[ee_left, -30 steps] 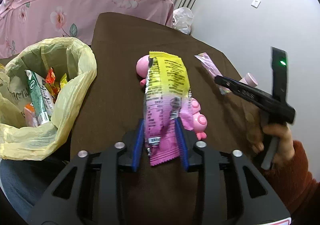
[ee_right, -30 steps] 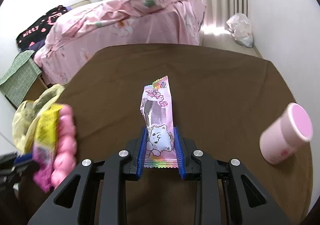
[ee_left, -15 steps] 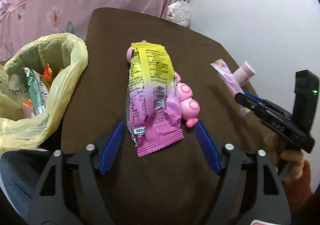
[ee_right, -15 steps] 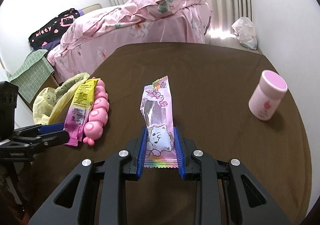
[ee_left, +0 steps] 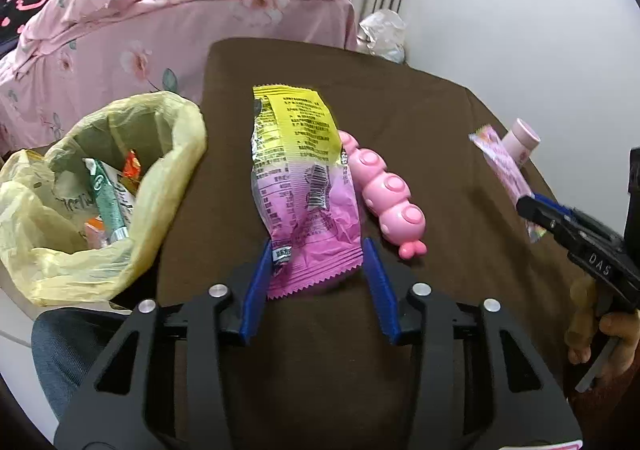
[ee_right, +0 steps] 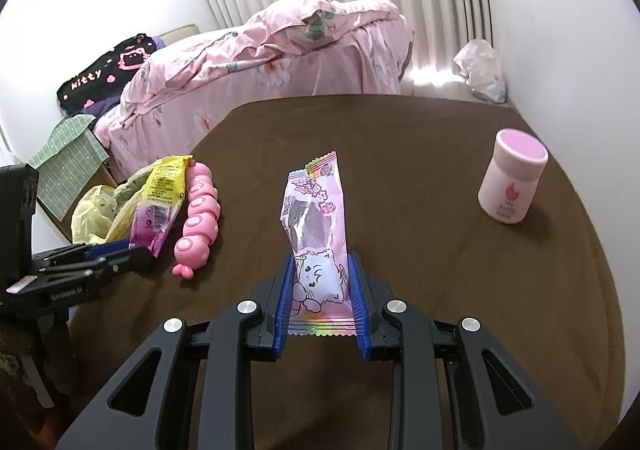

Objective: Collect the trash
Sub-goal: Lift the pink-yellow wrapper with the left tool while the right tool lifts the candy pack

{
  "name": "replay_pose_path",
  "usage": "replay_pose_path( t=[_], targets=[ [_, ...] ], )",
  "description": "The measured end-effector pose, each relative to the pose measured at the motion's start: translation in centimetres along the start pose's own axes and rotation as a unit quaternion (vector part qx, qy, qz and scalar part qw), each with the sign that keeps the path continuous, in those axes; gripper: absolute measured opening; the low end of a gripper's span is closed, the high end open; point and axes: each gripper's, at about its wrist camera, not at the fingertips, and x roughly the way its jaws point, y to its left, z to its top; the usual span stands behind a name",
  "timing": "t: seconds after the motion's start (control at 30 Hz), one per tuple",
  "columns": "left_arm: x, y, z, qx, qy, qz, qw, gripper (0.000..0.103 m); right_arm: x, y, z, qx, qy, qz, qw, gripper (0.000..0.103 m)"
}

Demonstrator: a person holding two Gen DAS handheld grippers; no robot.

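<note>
A yellow and magenta snack wrapper is between the fingers of my left gripper, whose jaws have closed in on its lower end and hold it above the brown table. It also shows in the right wrist view. My right gripper is shut on a pink cartoon wrapper, also seen in the left wrist view. A yellow trash bag with several wrappers inside stands open at the table's left edge.
A pink caterpillar toy lies on the table right of the yellow wrapper. A pink-lidded jar stands at the right. A pink bed is beyond the table. A crumpled plastic bag lies on the floor by the wall.
My left gripper opened wide half a second ago, then closed in again on the yellow and magenta wrapper. My right gripper kept hold of the pink wrapper and swung to face the table.
</note>
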Motion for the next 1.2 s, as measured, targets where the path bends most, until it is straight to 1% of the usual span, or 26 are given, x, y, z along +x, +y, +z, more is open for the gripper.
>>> replay_pose_path(
  t=[0.03, 0.17, 0.27, 0.3, 0.33, 0.37, 0.4, 0.6, 0.77, 0.8, 0.93, 0.97, 1.03, 1.07, 1.1, 1.13, 1.17, 1.2],
  targets=[
    [-0.1, 0.2, 0.1, -0.003, 0.003, -0.003, 1.0000, 0.012, 0.0, -0.1, -0.1, 0.002, 0.001, 0.001, 1.000, 0.025],
    [-0.9, 0.4, 0.2, -0.004, -0.011, 0.000, 0.9999, 0.012, -0.5, 0.2, 0.0, -0.004, -0.004, 0.004, 1.000, 0.026],
    [-1.4, 0.2, 0.3, -0.003, -0.014, -0.015, 0.9998, 0.012, -1.1, 0.8, 0.4, -0.017, -0.013, -0.002, 1.000, 0.025],
    [-1.6, 0.3, 0.3, -0.011, -0.017, -0.024, 0.9995, 0.016, -1.0, 0.9, 0.5, -0.018, -0.014, -0.001, 1.000, 0.025],
    [-1.7, 0.3, 0.4, -0.016, -0.018, -0.030, 0.9993, 0.029, -1.1, 1.0, 0.6, -0.020, -0.016, -0.001, 1.000, 0.025],
    [-1.6, 0.3, 0.4, -0.021, -0.018, -0.035, 0.9990, 0.038, -1.2, 1.2, 0.6, -0.022, -0.017, -0.002, 1.000, 0.025],
    [-1.5, 0.2, 0.4, -0.021, -0.015, -0.036, 0.9990, 0.049, -1.3, 1.2, 0.6, -0.022, -0.018, -0.002, 1.000, 0.026],
    [0.0, -0.1, 0.7, -0.019, 0.007, -0.022, 0.9996, 0.054, -1.3, 0.9, 0.5, -0.017, -0.018, -0.003, 1.000, 0.026],
    [2.4, -0.7, 1.6, -0.013, 0.037, 0.006, 0.9992, 0.054, -1.0, 0.7, 0.3, -0.014, -0.014, -0.001, 1.000, 0.026],
    [2.4, -0.8, 1.6, -0.010, 0.035, 0.010, 0.9993, 0.054, -0.9, 0.6, 0.3, -0.014, -0.013, -0.001, 1.000, 0.026],
    [2.9, -2.2, 1.1, 0.036, 0.030, 0.039, 0.9981, 0.053, -0.5, 0.3, -0.1, -0.009, -0.006, 0.002, 1.000, 0.026],
    [2.9, -2.3, 1.0, 0.041, 0.028, 0.044, 0.9978, 0.052, -0.3, 0.3, -0.2, -0.008, -0.004, 0.002, 1.000, 0.026],
    [2.7, -2.1, 1.0, 0.036, 0.027, 0.034, 0.9984, 0.039, -0.3, 0.3, -0.3, -0.007, -0.003, 0.003, 1.000, 0.026],
    [2.6, -1.9, 1.0, 0.033, 0.027, 0.030, 0.9987, 0.036, -0.2, 0.2, -0.4, -0.006, -0.003, 0.004, 1.000, 0.026],
    [2.5, -1.6, 1.0, 0.028, 0.026, 0.031, 0.9988, 0.028, -0.3, 0.2, -0.4, -0.006, -0.003, 0.004, 1.000, 0.026],
    [2.5, -1.3, 1.0, 0.023, 0.026, 0.031, 0.9989, 0.024, -0.3, 0.2, -0.5, -0.006, -0.003, 0.004, 1.000, 0.026],
    [2.4, -1.1, 1.0, 0.020, 0.025, 0.026, 0.9991, 0.023, -0.2, 0.2, -0.5, -0.006, -0.003, 0.004, 1.000, 0.026],
    [2.3, -0.8, 0.9, 0.014, 0.025, 0.020, 0.9994, 0.020, -0.2, 0.2, -0.5, -0.006, -0.003, 0.004, 1.000, 0.026]
  ],
)
